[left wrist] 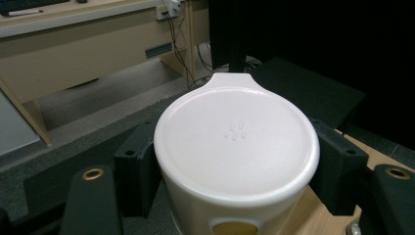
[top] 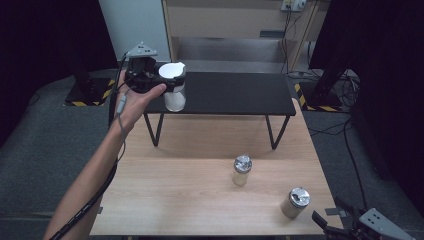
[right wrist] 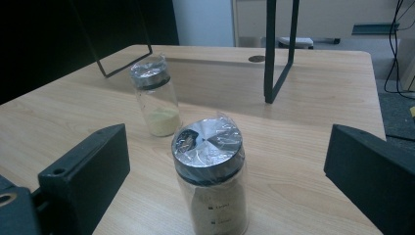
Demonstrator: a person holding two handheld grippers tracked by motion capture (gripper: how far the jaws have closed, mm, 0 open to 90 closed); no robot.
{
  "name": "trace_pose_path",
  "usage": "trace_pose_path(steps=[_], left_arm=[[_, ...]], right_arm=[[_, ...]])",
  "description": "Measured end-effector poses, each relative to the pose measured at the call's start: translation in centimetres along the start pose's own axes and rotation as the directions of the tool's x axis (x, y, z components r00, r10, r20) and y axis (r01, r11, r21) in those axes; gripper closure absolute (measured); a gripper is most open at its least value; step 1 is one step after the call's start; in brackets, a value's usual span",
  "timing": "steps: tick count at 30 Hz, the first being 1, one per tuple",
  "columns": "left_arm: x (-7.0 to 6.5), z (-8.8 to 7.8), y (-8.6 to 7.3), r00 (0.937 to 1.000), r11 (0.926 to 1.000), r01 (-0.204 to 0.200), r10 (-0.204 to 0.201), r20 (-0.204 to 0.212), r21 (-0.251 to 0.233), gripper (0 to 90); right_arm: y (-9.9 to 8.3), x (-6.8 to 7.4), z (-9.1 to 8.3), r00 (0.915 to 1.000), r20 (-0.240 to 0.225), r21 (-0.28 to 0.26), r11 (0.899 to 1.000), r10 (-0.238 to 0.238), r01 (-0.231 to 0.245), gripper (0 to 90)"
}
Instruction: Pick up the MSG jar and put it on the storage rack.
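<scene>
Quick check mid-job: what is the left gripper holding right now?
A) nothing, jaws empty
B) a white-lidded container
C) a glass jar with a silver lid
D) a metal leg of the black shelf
B: the left gripper has its jaws closed on either side of the white-lidded container, raised at the black shelf.

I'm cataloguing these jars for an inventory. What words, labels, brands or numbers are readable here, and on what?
Nothing can be read.
White-lidded jar: small raised marks on the lid and a gold spot on the side, with no legible letters.
Front spice jar: faint dark print on its wall, too small and blurred to read.
Rear spice jar: no print visible.
</scene>
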State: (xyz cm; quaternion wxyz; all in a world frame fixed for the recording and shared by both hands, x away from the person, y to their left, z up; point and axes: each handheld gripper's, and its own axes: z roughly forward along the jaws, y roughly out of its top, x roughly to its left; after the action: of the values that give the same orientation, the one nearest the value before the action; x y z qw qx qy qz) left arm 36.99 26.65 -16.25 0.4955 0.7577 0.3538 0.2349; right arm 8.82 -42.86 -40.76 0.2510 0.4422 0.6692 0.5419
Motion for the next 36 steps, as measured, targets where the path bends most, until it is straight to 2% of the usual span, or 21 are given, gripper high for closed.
trace_pose_path(steps=[10,17,21,29,36], left_arm=[[0.8,1.5,0.6,0.9964,0.9989,0.046,-0.046,-0.071,0.008,29.6],[1.3,2.8,0.4,0.9898,0.9967,0.08,-0.078,-0.119,0.011,29.6],[1.5,3.6,0.1,0.9837,0.9946,0.103,-0.1,-0.149,0.012,29.6],[1.7,4.6,0.0,0.9789,0.9932,0.116,-0.112,-0.171,0.013,29.6],[1.8,5.2,-0.2,0.9784,0.9925,0.12,-0.115,-0.172,0.022,29.6]], right_arm=[[-0.1,-0.2,0.0,1.0,-0.005,-0.001,1.0,0.008,-0.008,3.6],[-0.1,-0.2,0.1,0.9999,-0.004,0.001,1.0,0.013,-0.013,3.6],[-0.1,-0.2,0.1,0.9999,-0.004,0.0,1.0,0.014,-0.014,3.6],[-0.1,-0.3,0.1,0.9998,-0.008,0.001,1.0,0.018,-0.018,3.6],[-0.1,-0.4,0.2,0.9997,-0.01,0.002,1.0,0.022,-0.022,3.6]])
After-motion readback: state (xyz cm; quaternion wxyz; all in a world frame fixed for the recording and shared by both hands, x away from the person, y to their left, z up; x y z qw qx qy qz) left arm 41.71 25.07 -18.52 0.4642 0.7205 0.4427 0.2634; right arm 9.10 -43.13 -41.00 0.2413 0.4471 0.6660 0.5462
